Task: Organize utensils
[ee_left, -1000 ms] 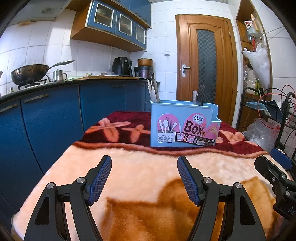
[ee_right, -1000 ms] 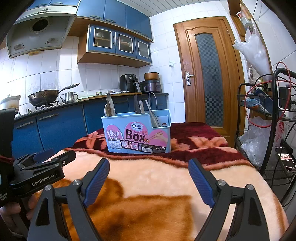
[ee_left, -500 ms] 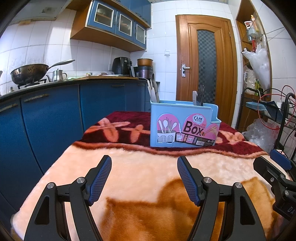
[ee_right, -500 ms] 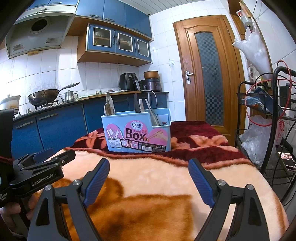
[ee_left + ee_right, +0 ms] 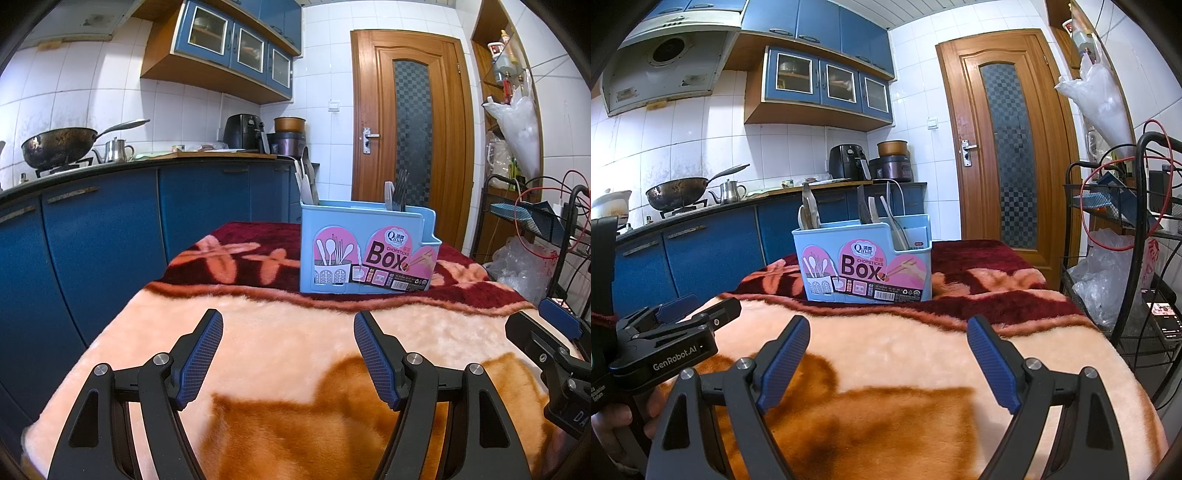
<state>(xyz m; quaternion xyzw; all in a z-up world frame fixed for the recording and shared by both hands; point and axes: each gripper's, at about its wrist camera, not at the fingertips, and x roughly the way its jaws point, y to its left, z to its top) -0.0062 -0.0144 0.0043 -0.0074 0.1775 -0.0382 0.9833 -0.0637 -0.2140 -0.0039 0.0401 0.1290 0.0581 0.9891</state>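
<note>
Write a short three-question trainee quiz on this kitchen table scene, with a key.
1. True or false: the left gripper and the right gripper each have open jaws with nothing between them.
2. What stands inside the blue utensil box? A) utensils B) flowers C) nothing
3. Fill in: the box stands on the ______ part of the blanket, the far end.

Key: 1 true. 2 A; handles and fork tines stick up above the rim. 3 dark red.
</note>
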